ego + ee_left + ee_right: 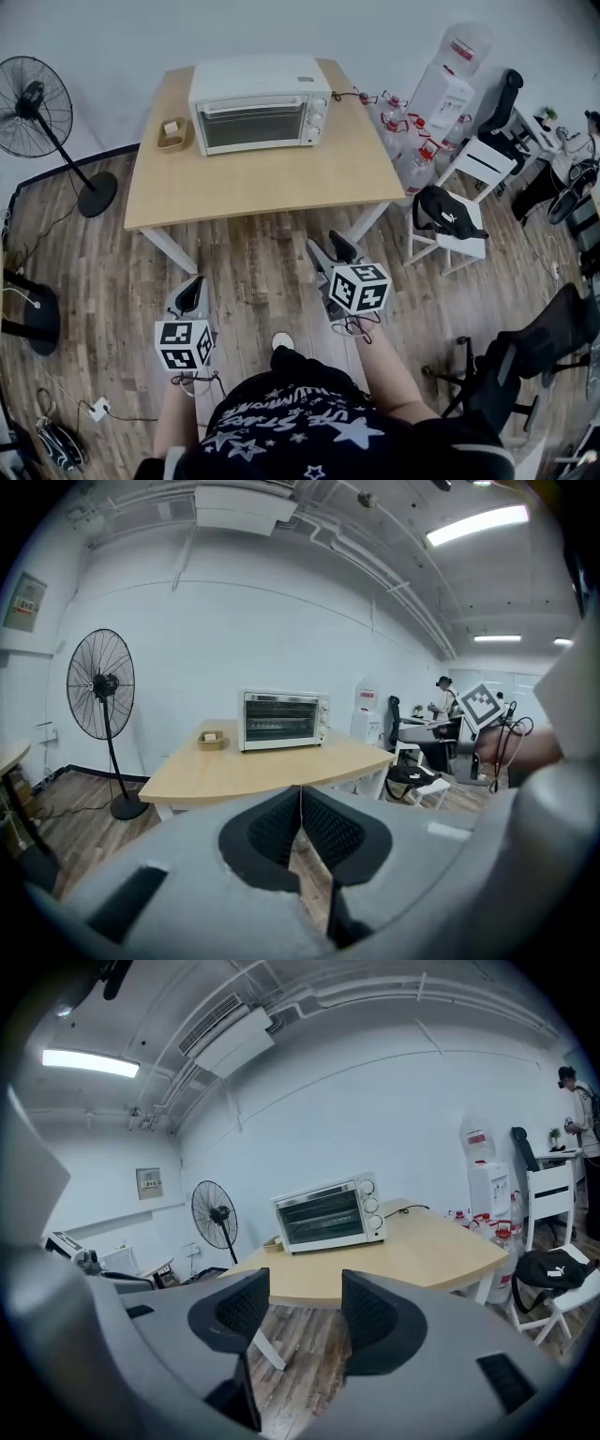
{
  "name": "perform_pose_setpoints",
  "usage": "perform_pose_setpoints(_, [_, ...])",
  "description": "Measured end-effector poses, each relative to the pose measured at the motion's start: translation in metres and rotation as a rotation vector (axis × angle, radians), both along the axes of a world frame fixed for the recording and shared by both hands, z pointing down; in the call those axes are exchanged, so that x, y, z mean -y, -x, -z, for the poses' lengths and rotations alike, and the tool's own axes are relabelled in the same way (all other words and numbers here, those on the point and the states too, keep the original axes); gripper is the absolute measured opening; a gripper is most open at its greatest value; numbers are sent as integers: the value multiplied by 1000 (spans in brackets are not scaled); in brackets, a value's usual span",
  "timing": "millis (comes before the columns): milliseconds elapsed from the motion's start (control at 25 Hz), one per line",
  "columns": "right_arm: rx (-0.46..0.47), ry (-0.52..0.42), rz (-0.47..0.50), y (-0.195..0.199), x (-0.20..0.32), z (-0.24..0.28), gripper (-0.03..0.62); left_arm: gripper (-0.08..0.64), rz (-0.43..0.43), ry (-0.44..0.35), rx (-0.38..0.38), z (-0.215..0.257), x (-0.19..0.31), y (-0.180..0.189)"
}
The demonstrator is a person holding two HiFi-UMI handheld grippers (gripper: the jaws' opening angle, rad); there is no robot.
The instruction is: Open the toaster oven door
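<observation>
A white toaster oven [260, 103] with its glass door closed stands at the back of the wooden table [262, 178]; it also shows far ahead in the left gripper view [283, 720] and the right gripper view [330, 1214]. Both grippers hang over the floor, well short of the table's front edge. My left gripper [191, 292] is shut, its pads touching with nothing between them [300, 829]. My right gripper [330, 251] stands open and empty, floor showing through the gap [305, 1312].
A small wooden tray [173, 134] sits left of the oven. A standing fan [39, 112] is at the table's left. Water bottles [405, 127], a water dispenser [450, 75], a white chair with a black bag [448, 214] and office chairs [525, 356] crowd the right.
</observation>
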State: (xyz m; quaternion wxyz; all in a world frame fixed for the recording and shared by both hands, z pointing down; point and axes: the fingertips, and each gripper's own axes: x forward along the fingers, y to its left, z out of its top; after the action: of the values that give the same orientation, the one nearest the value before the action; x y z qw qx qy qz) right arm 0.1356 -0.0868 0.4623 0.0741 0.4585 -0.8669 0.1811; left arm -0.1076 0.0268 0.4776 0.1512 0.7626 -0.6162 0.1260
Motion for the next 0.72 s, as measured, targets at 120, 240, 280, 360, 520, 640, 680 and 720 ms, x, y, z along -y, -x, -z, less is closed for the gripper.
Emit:
perform_pose_setpoints(120, [14,5,11,-1,32,1,230,21,14,-4,10,3,26,0])
perform_pose_setpoints(240, [21,7,32,0,60,1,229,21,39,-3,20,2,46,2])
perform_pose_setpoints(280, [21,8,42,1,68,1,229,21,49,-4,22,2,52,3])
perform_pose_setpoints(360, [21,16,62,3,81,-1,229,21,70,-8,22,4,61,4])
perform_pose_setpoints(520, [24,25,89,12,102,1,229,21,104,-6,10,8,71,6])
perform_pose_setpoints(640, [25,22,90,20,118,5,222,21,105,-5,21,9,78,12])
perform_pose_setpoints(680, [25,19,83,22,124,6,219,21,106,-4,23,9,82,16])
perform_pose_setpoints(720, [27,16,74,23,130,7,215,21,107,-2,23,7,87,20])
